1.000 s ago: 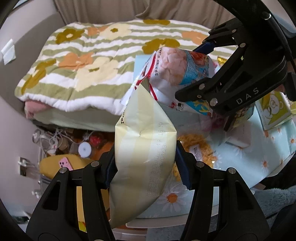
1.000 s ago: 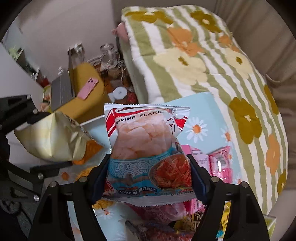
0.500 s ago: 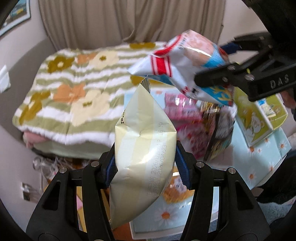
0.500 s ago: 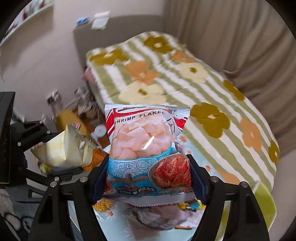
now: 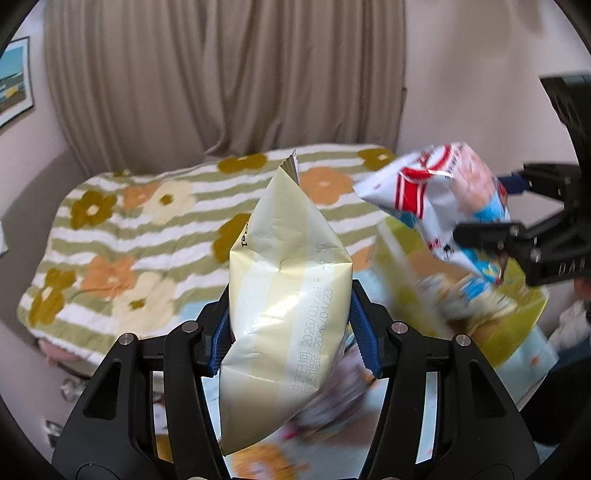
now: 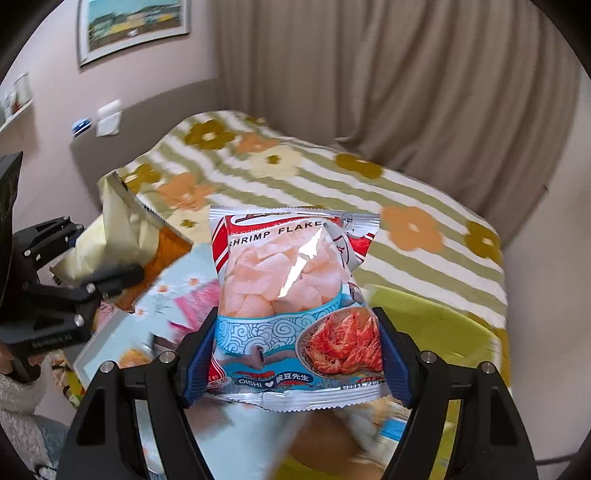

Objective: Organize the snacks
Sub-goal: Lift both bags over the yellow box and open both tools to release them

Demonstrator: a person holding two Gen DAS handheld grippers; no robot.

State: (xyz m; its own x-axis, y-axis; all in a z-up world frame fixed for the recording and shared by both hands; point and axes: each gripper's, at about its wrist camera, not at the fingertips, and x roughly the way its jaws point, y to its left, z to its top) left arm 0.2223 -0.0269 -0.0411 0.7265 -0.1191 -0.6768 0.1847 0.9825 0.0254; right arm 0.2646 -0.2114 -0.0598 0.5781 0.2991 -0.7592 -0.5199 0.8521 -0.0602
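My left gripper [image 5: 291, 332] is shut on a pale yellow snack bag [image 5: 284, 306], held upright in the air; the bag also shows at the left of the right wrist view [image 6: 114, 236]. My right gripper [image 6: 295, 358] is shut on a shrimp flakes bag [image 6: 291, 295], also held up; that bag shows at the right of the left wrist view [image 5: 443, 206]. Below both lies a blurred pile of snack packets [image 6: 195, 299] on a light blue daisy cloth [image 6: 173, 273], next to a yellow-green box [image 5: 424, 266].
A bed with a striped flower quilt [image 5: 147, 229] lies behind the table. Beige curtains [image 6: 406, 92] hang at the back. A framed picture [image 6: 133, 26] hangs on the wall. The box shows as a yellow-green rim [image 6: 443, 325] under the right gripper.
Both grippers have risen and tilted up with their bags; the views now show curtains and wall instead of the floor and tabletop. The grips have not changed.
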